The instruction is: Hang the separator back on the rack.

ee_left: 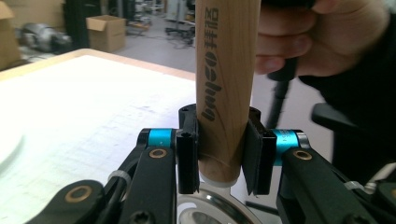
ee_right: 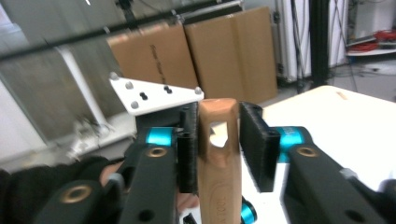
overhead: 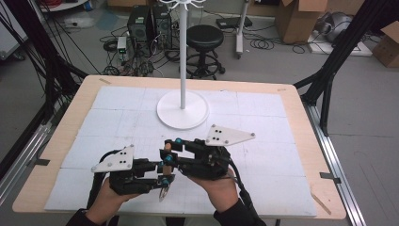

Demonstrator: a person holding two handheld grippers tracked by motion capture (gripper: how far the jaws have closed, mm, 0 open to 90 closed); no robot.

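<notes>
Both grippers on one wooden handle

Right now the person holds the two black grippers close together over the near middle of the white-covered tabletop (overhead: pixel 263 188), with a light wooden handle (overhead: pixel 166 153) between them. In the left gripper view, the left gripper (ee_left: pixel 219 154) has its fingers (ee_left: pixel 187 154) pressed against both sides of the handle's rounded lower end, just above a shiny metal part (ee_left: pixel 205 210) whose shape I cannot make out. Dark lettering runs up the wood there. In the right gripper view, the right gripper (ee_right: pixel 219 144) reaches the handle's other end, which has a hanging hole through it; its left finger (ee_right: pixel 187 149) touches the wood, while a gap shows beside the right one, so I cannot tell whether it grips. Farther back on the tabletop stands a white pole on a round white base (overhead: pixel 182 110), well apart from the hands.
</notes>
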